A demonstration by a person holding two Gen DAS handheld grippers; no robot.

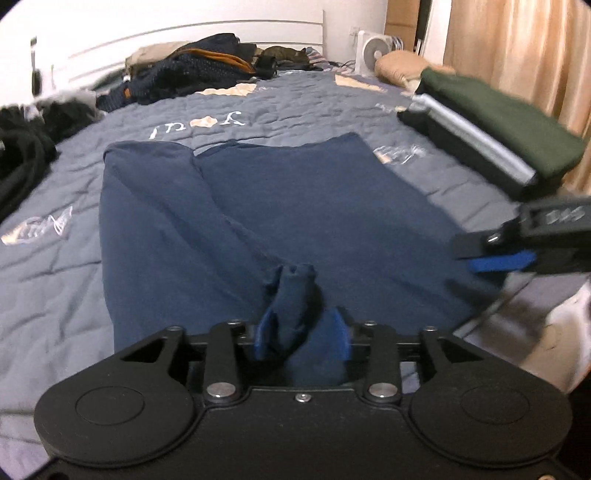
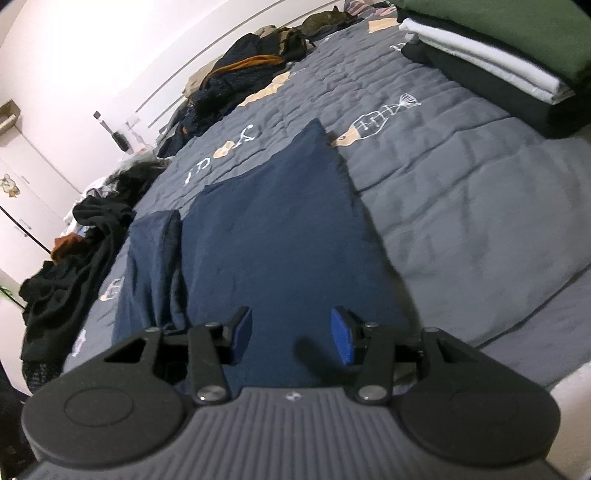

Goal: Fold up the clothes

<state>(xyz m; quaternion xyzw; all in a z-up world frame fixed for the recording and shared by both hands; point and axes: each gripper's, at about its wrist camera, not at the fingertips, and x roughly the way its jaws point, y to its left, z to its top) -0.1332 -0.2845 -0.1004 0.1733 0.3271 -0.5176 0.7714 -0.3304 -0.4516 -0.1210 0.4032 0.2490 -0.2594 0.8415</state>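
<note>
Shirt (image 1: pixel 295 206) lying mid-bed, part-folded | left tongs (image 1: pixel 301 332) pinching its near hem bunch | right tongs (image 2: pixel 291 334) gaping, empty, hovering at 3 o'clock | risk: bunched grip probably slipping, dragging fold askew

Left wrist view low over the bed (image 1: pixel 258 110), facing 12 o'clock toward the headboard, right wrist view near, tilted toward 11 o'clock, both sharing the navy garment (image 1: pixel 295 206) and folded stack (image 2: pixel 498 62).

Bed covered by grey quilt (image 1: pixel 303 110), embroidered motifs. White headboard (image 1: pixel 207 33) at far end. White fan (image 1: pixel 373 50) beside tan pillow (image 1: pixel 400 64). Beige curtain (image 1: pixel 517 48) along right side.
</note>
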